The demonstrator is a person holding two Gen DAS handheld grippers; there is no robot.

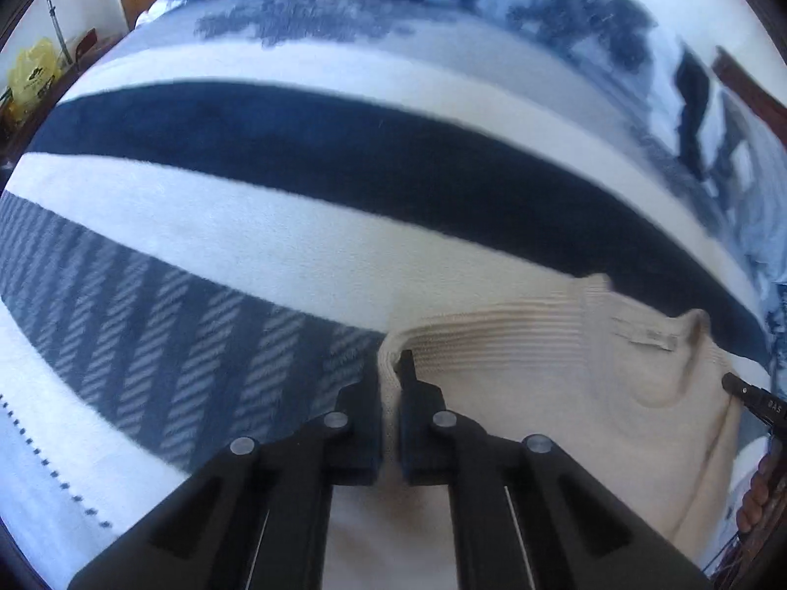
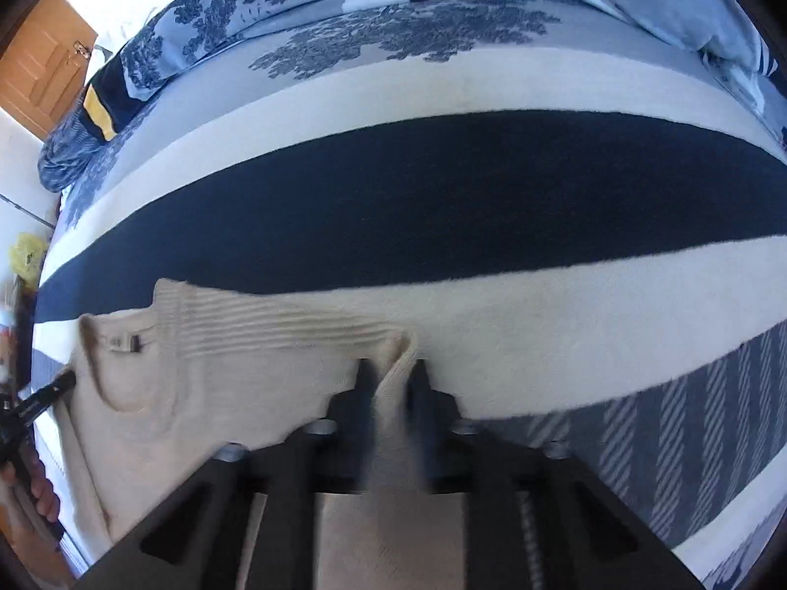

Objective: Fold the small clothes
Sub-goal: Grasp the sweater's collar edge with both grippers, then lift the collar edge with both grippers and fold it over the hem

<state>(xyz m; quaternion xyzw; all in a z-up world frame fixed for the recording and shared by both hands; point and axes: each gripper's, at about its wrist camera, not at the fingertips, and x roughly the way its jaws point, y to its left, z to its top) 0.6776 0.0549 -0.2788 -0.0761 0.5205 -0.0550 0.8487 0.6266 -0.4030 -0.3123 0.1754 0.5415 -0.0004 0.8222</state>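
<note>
Clamped on cream knit on both sides — left gripper [image 1: 391, 368] with its fingers [image 1: 407, 368] pinched together over a thin ridge at one shoulder corner of the cream sweater [image 1: 565, 368], right gripper [image 2: 391, 373] with its fingers [image 2: 365, 373] squeezing a thicker fold at the other corner. No earlier view to compare, so only the present hold to judge.

Lying flat on the striped bedspread [image 1: 295, 157], neckline and sewn label [image 1: 649, 339] up, ribbed shoulder band running between the two grips; lower body of the garment out of view beneath the cameras.

Judged as the start of a fold: two corners taken, lift not yet made.

Risks from here:

- Shallow bite on the left (only the very edge of the rib seems caught) — likely to slip free once the weight of the cloth hangs from it.
- Bunched hold on the right, with a crease already pressed in; apt to carry a wrinkle into the finished fold.
- Uneven lifting or pulling apart — stretch along the ribbed band, or a skewed fold line.
- Soft bedspread below: possible snag of its nap together with the knit, dragging the cover up. Cannot tell from these views whether any of it is caught.
- Bedding heaped at the far end, near enough to crowd a forward fold.
</note>
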